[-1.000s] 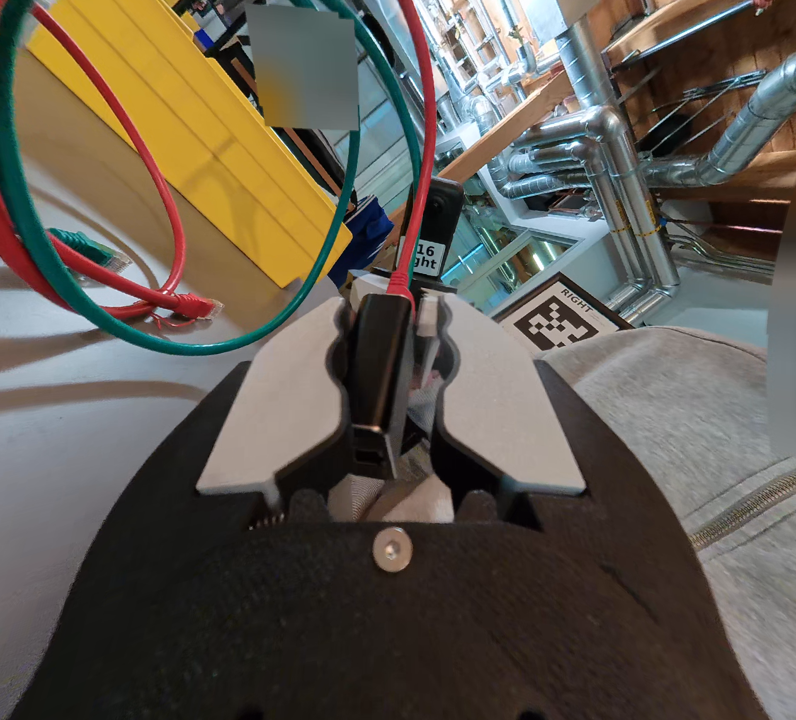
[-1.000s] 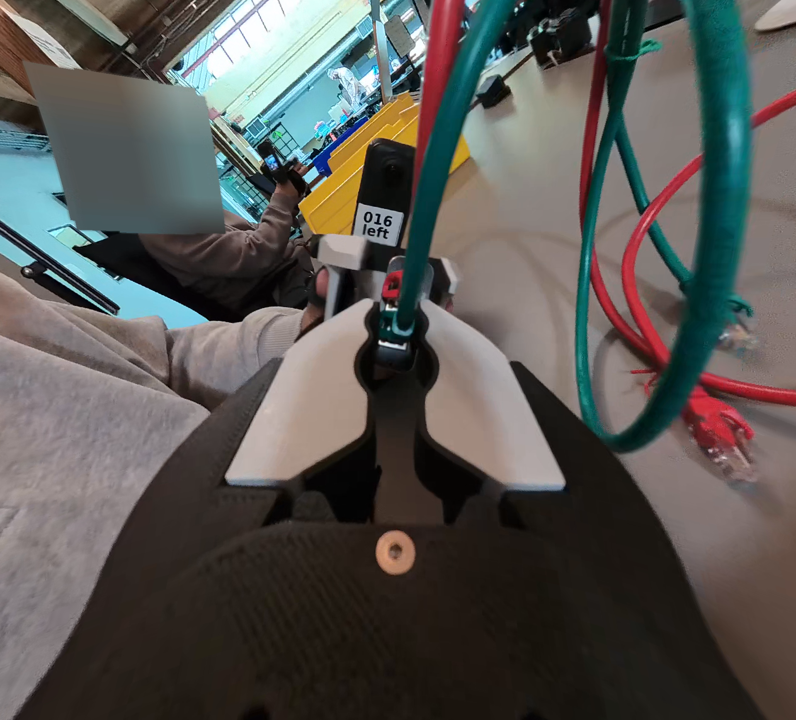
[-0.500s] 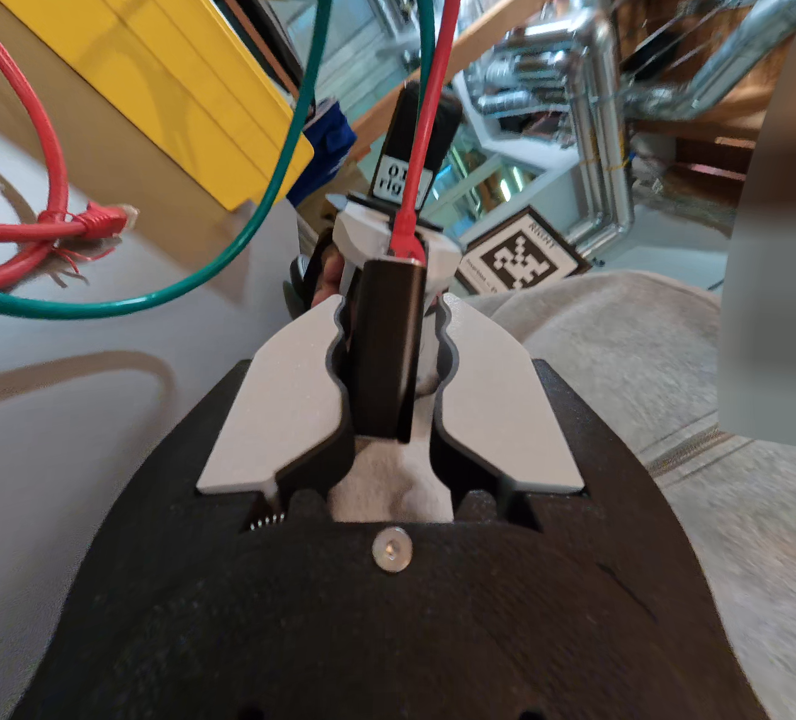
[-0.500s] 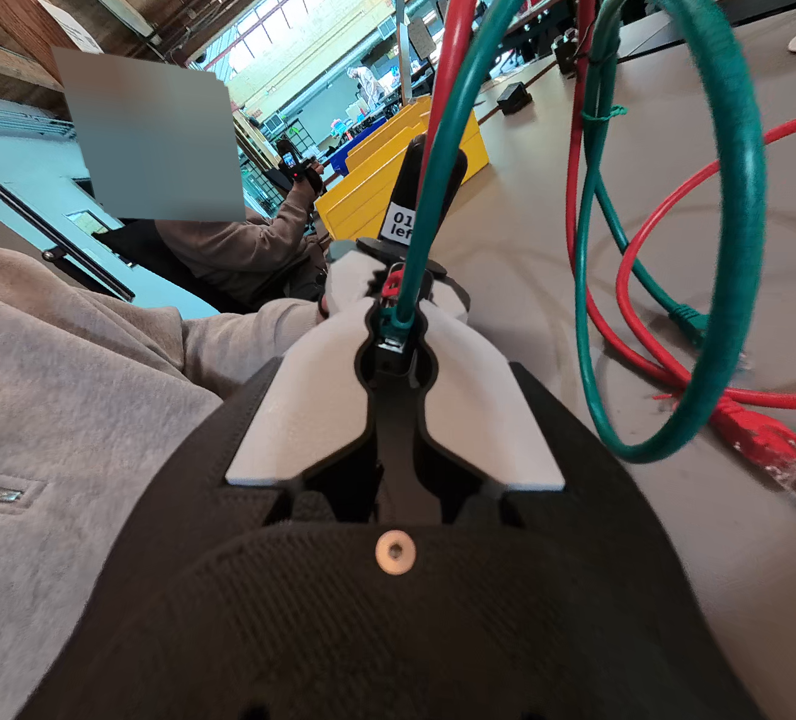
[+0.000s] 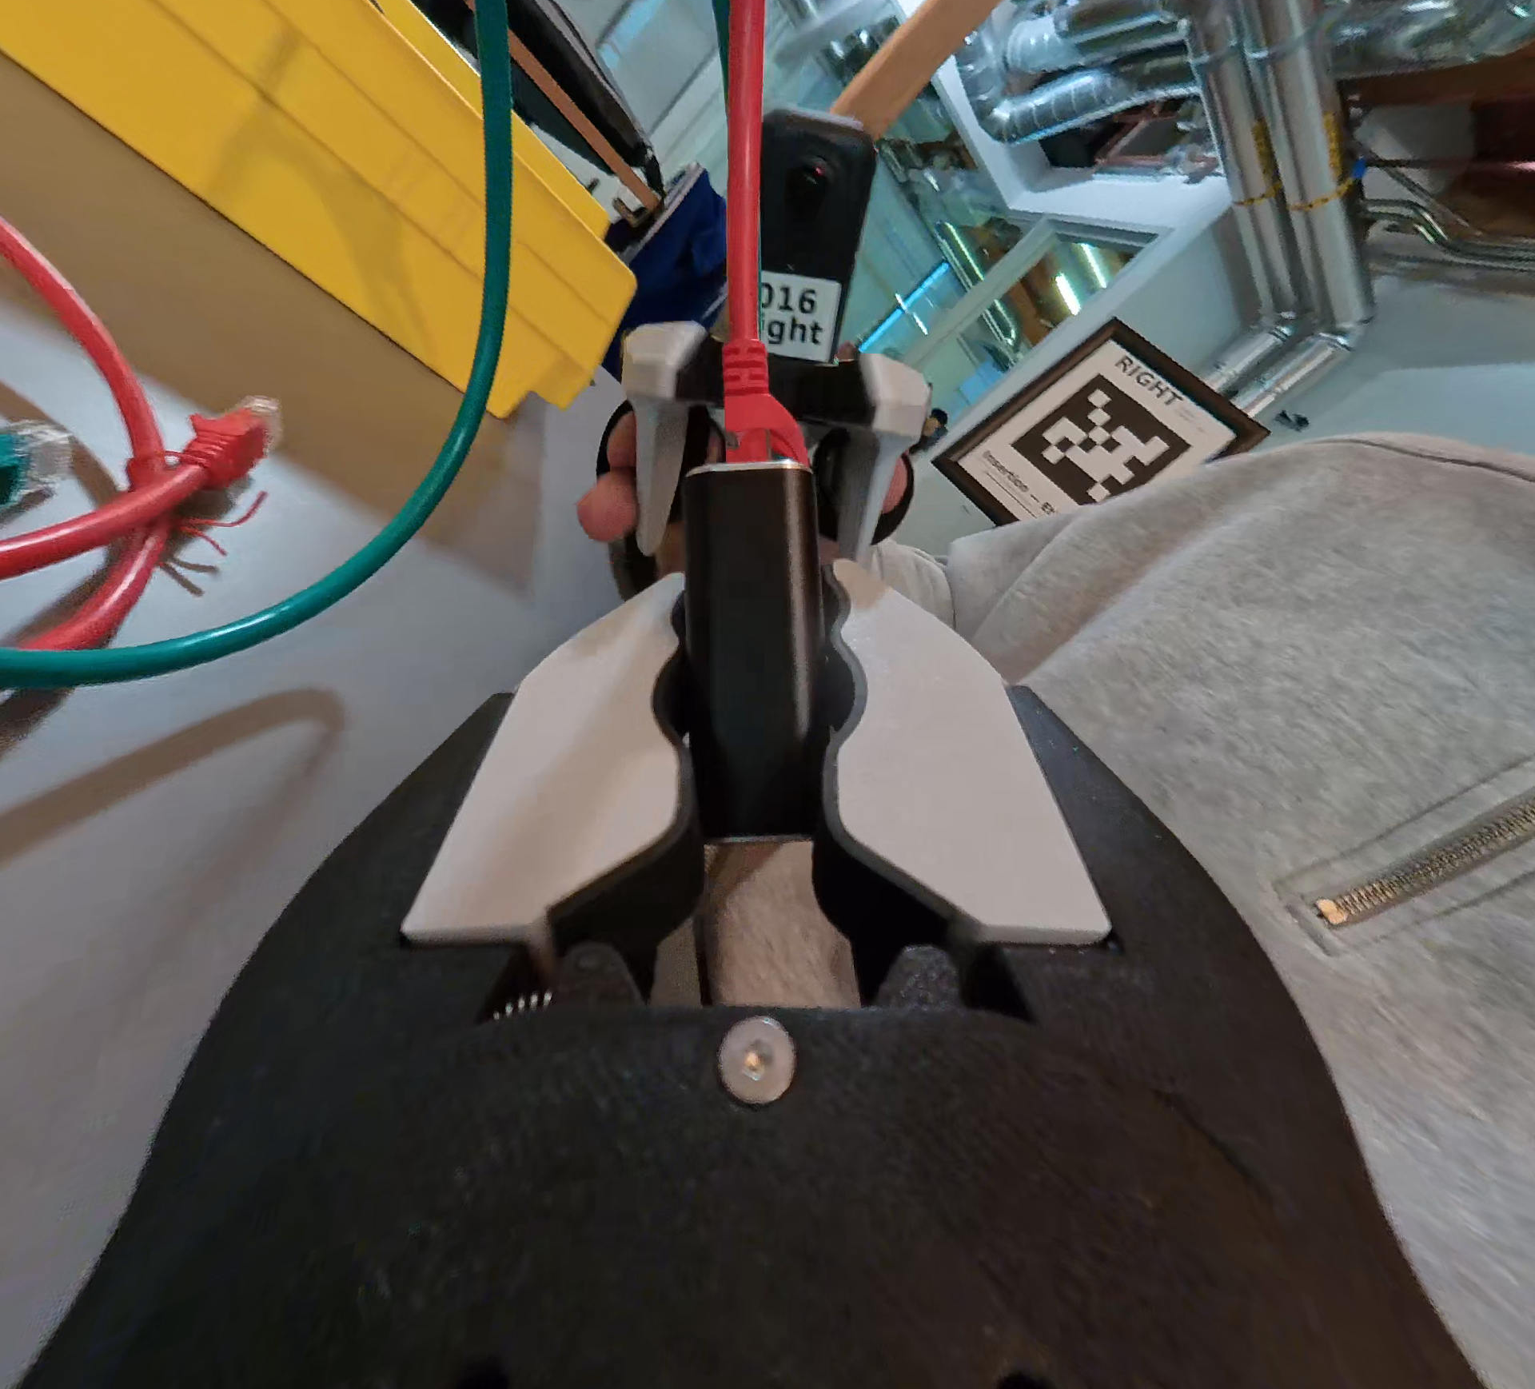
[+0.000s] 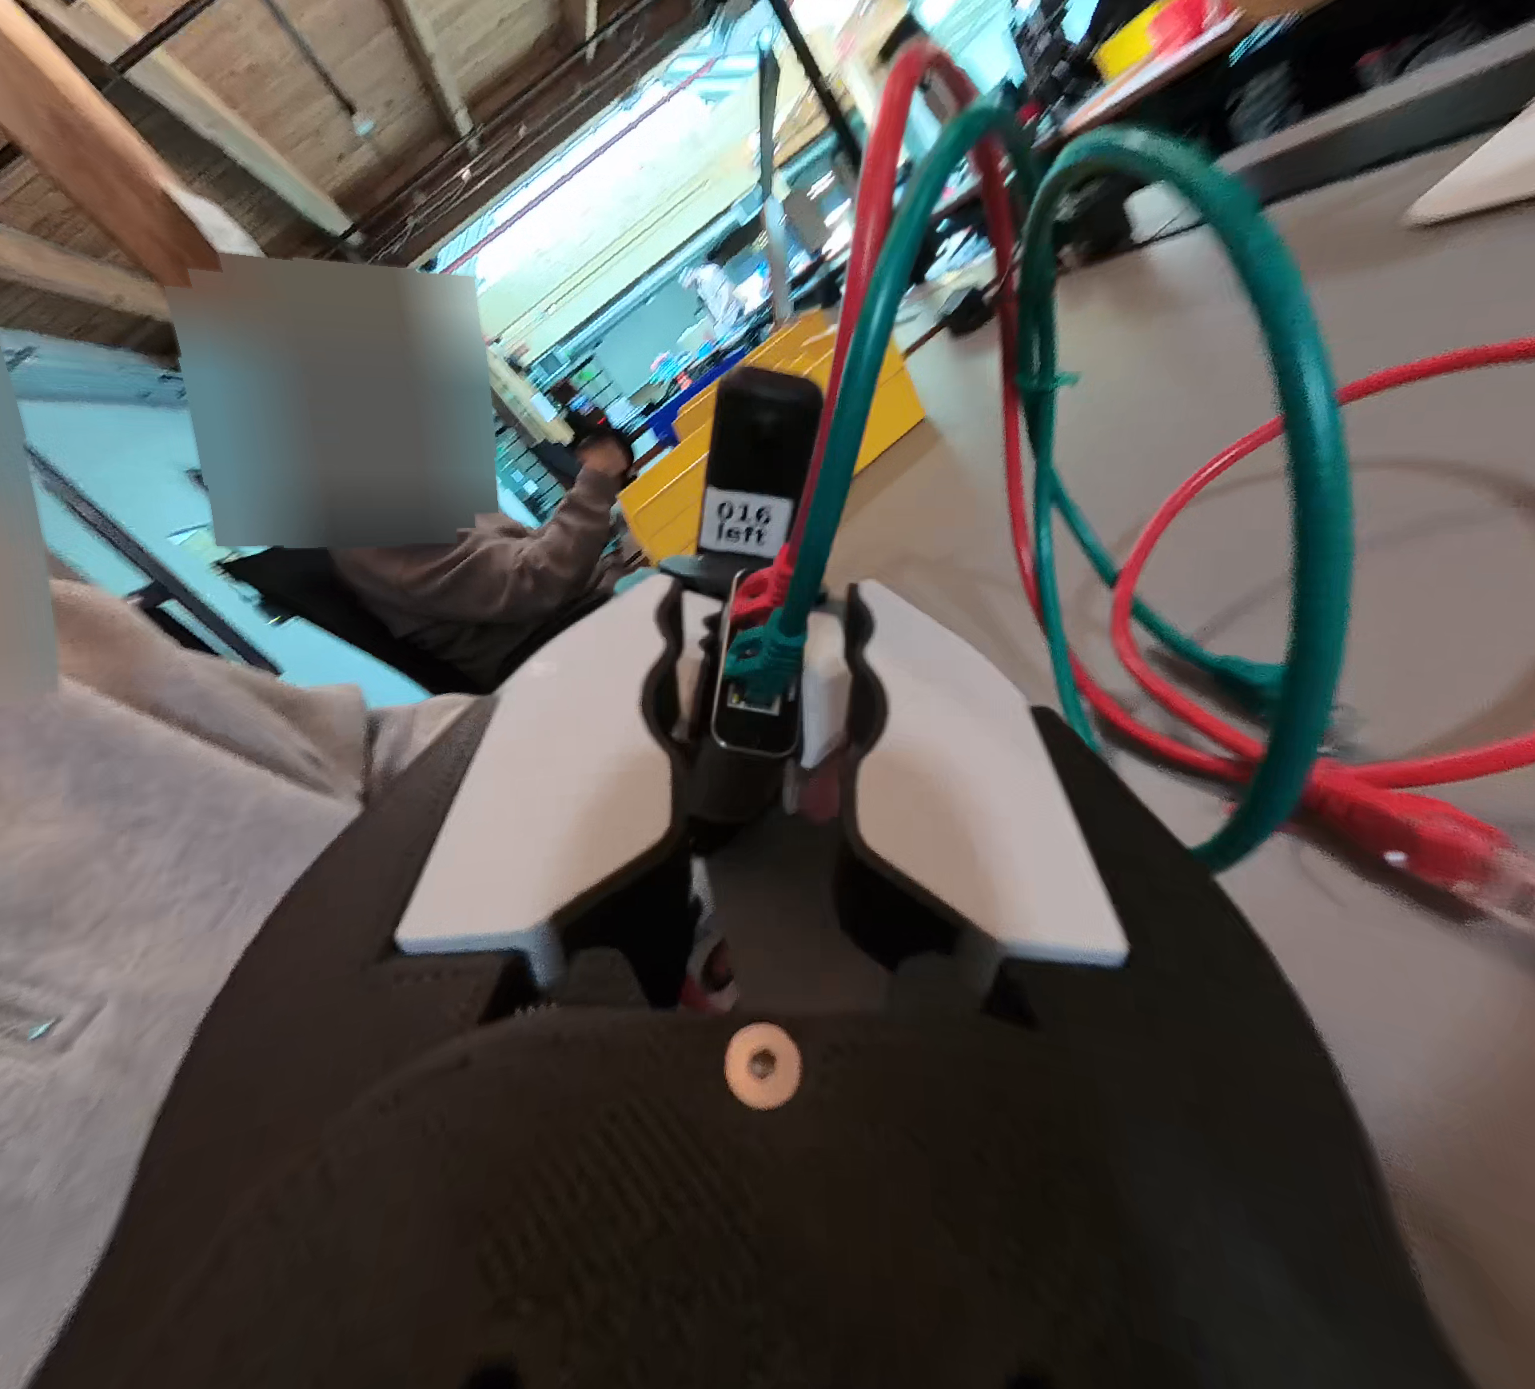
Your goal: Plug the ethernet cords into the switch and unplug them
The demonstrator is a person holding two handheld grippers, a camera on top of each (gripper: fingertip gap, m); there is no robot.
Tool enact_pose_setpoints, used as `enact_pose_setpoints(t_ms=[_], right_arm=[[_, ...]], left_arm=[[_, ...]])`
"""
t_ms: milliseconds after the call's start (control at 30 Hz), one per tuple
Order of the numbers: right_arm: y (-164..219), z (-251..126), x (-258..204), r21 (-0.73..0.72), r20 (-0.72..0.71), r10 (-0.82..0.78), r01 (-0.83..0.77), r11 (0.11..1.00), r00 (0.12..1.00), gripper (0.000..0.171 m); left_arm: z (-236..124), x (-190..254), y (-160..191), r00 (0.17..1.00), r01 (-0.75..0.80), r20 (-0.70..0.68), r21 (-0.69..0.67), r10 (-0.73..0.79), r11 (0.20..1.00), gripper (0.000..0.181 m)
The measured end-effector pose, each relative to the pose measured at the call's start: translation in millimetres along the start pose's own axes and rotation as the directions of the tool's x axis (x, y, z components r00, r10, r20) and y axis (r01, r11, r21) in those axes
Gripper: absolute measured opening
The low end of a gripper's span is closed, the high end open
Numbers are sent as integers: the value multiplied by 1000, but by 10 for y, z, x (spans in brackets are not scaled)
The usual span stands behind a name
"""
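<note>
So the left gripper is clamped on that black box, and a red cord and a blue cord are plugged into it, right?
Nearly. The left gripper does clamp the black switch, and the red cord is plugged in. The second cord is green, not blue; the right wrist view shows both plugs seated in the switch's end.

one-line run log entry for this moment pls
left hand-held gripper: shut on switch | right hand-held gripper: open | red cord, green cord: plugged in | stage: green plug released
</note>
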State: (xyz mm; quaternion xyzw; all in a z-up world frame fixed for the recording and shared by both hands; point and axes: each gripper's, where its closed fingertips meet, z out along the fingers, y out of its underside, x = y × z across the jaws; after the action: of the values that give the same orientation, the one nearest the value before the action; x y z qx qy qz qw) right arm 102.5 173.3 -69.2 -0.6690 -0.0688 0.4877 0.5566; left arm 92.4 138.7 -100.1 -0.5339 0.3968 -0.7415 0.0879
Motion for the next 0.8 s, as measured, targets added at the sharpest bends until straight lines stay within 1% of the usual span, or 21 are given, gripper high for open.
enact_pose_setpoints(t_ms=[67,133,233,267,300,367,400,533,667,733,800], right_arm=[[-56,-36,63,24,-55,-48,49,999,997,49],[-65,-47,94,17,-90,-96,98,995,991,54],[-21,-14,85,-5,-106,-139,139,990,985,62],[8,-1,78,-21,-106,-151,149,989,983,61],[30,6,67,-34,-103,-166,163,986,981,56],[16,-4,25,-23,-92,-198,196,980,976,37],[-8,-16,6,-8,-90,-209,209,978,974,31],[-60,-58,-52,29,-66,-211,214,976,975,13],[-87,-73,-102,58,-33,-195,197,979,980,10],[-84,-66,-143,66,0,-174,174,983,985,18],[-66,-42,-149,57,1,-166,165,985,986,25]], left_arm=[[-30,-15,-62,1000,0,9,37,0,999,25],[-53,-33,-97,999,-19,30,56,17,998,25],[-54,-44,-108,997,-52,56,64,49,997,25],[-48,-37,-111,996,-66,62,67,62,996,26],[-41,-27,-112,995,-81,65,69,76,994,26],[-28,-7,-116,992,-111,76,74,106,991,26],[-22,2,-118,989,-126,83,75,120,989,26],[0,52,-133,982,-172,97,85,163,981,26],[23,99,-137,976,-203,101,92,194,975,26],[21,110,-149,973,-214,108,100,203,972,26],[13,119,-168,973,-216,111,114,203,970,25]])
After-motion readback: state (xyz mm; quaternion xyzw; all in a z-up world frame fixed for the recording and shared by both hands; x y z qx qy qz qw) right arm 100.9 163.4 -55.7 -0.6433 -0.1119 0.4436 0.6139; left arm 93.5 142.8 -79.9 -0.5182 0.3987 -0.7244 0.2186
